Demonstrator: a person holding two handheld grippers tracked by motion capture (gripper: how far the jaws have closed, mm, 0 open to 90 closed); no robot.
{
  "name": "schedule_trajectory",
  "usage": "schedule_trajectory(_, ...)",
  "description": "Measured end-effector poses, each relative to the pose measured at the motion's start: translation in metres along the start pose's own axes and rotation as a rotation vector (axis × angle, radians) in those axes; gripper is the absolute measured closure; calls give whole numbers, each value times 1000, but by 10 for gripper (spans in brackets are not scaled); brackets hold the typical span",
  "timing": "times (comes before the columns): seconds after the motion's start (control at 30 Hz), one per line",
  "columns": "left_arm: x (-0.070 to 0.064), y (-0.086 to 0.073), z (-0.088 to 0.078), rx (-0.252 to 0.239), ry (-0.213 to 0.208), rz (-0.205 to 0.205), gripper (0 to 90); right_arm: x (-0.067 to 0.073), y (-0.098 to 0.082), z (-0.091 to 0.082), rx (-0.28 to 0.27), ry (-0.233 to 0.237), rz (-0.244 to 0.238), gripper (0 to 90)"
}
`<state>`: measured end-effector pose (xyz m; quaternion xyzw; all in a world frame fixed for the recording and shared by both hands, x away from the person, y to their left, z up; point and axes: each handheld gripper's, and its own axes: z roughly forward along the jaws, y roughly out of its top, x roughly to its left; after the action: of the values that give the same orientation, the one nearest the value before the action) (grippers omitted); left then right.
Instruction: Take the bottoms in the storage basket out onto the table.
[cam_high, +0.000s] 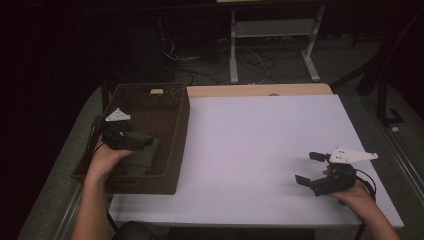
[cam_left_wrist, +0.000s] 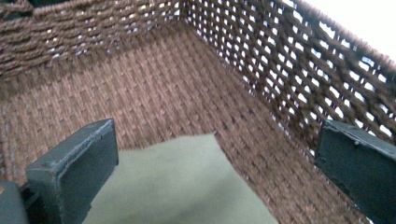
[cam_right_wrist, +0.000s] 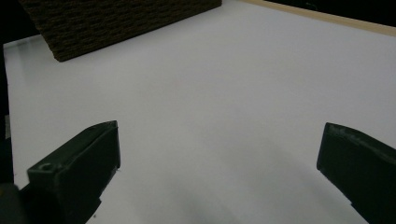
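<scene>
1. Here's the folded olive cloth, lying flat on the floor of the brown woven basket, in the near end of it, towards the person's side.
2. The left gripper is right over it, inside the basket. Jaws spread wide, nothing between them; in the left gripper view the cloth lies below and between the two black jaws, one corner pointing ahead towards the far wall.
3. That's the relation that counts: the cloth lies straight under the open jaws, so any grab looks like a plain drop down, and any exit a lift straight up clear of the side wall just beside the outer jaw.
4. Whether the jaws touch the cloth or hang just above it, I can't tell.
5. Over on the other side, the right gripper rests low over the white table, well apart from the basket, jaws also released and empty.
6. Left hand is clearly the nearer one.
</scene>
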<state>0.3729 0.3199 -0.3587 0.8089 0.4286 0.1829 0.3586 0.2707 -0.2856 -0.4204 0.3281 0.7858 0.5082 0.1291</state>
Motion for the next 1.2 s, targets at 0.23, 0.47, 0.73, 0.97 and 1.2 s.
schedule_trajectory(0.23, -2, -7, 7, 73, 7, 11, 0, 0, 1, 0, -2, 2, 0, 0)
schedule_trajectory(0.47, -6, -8, 13, 125, 15, 47, 0, 0, 1, 0, 5, 1, -9, 0)
schedule_trajectory(0.73, -7, -10, 16, 182, -1, 47, 0, 1, 0, 1, 12, 3, -11, 0)
schedule_trajectory(0.97, -9, -12, 22, 256, 13, 67, 0, 1, 0, 2, 21, 6, -13, 0)
schedule_trajectory(1.2, -9, -14, 28, 320, 16, 69, 0, 1, 0, 2, 29, 9, -16, 0)
